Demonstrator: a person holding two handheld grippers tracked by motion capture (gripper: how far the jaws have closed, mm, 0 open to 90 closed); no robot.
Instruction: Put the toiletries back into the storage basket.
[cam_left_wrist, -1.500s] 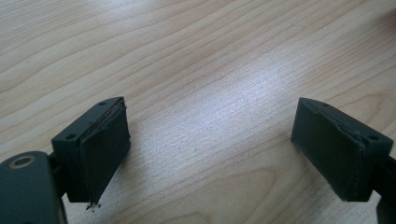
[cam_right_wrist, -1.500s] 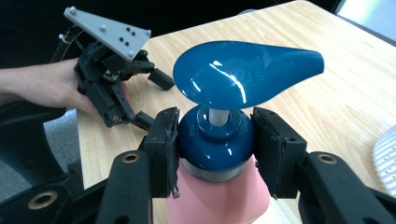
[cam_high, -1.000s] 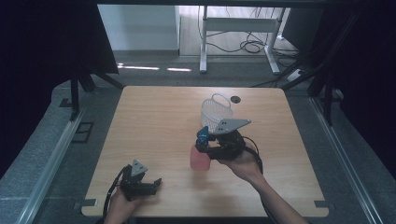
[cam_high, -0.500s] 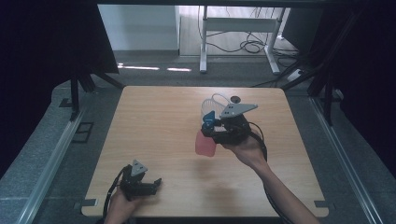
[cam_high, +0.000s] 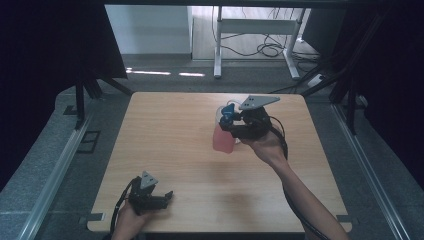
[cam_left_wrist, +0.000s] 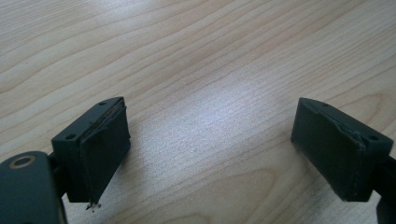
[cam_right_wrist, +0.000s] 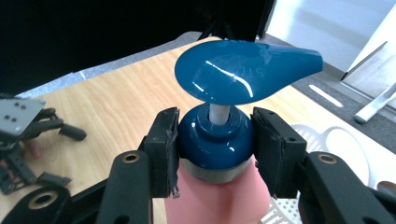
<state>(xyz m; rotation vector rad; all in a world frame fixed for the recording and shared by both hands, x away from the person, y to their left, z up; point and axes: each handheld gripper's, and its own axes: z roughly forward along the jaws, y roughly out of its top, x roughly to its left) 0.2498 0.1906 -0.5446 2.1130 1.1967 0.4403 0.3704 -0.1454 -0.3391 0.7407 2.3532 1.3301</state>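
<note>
While I am holding the pump bottle (cam_high: 223, 136) off the counter (cam_high: 165, 125), my right tool (cam_high: 229, 121) is clamping its blue collar (cam_right_wrist: 215, 136) just under the pump head (cam_right_wrist: 243, 70), one pad on each side. Seen from the high view, the bottle is hanging a little past the middle of the counter, toward two o'clock, with the white basket (cam_right_wrist: 327, 140) lying just beyond it.

I am judging the bottle as moderately heavy, since the pink body looks full, and the weight is all sitting below my grip, so it may swing. The collar is glossy, hard plastic, likely slippery, but its bulge is giving the pads a ledge to bear on. The pump head is springy and no place to hold; the soft-looking pink body might give under a squeeze. So the collar seems the best hold.

My left tool (cam_high: 150, 196) is resting near the counter's seven o'clock corner, gaping wide with nothing between its pads (cam_left_wrist: 105, 149).
</note>
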